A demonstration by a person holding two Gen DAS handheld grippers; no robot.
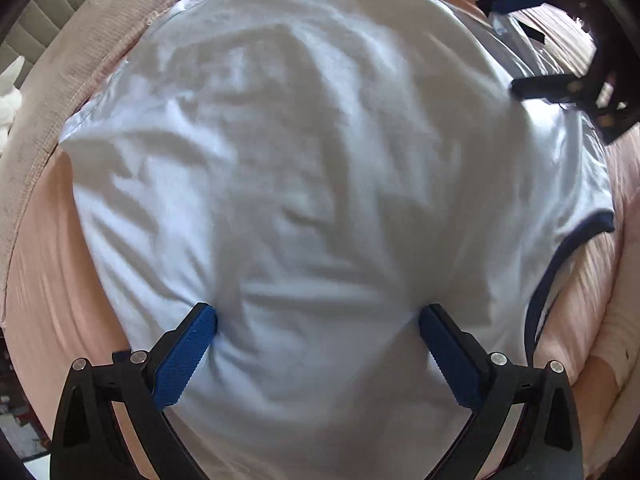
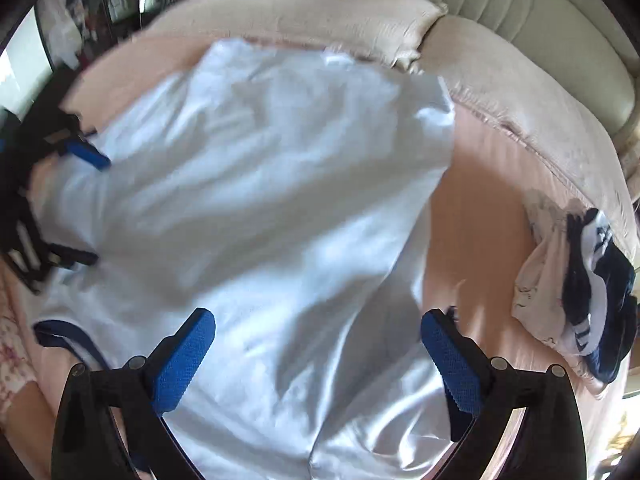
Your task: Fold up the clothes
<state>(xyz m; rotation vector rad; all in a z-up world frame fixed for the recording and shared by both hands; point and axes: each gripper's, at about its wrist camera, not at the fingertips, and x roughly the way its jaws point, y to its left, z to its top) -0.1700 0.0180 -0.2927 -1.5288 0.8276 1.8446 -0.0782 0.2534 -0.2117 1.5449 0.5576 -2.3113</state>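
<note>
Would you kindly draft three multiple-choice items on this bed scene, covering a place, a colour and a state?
1. Where does the white shirt with navy trim lie?
A. on the pink bedspread
B. on a chair
C. on the floor

2. What colour are the pads on the fingers?
A. red
B. blue
C. green

3. How do the fingers of the left gripper stand?
A. shut on a sock
B. open, pressed into the shirt
C. out of view

Answers: 1 A, pink cloth shows around the shirt; 2 B, both wrist views show blue pads; 3 B, the fingers stand wide apart, denting the fabric.
</note>
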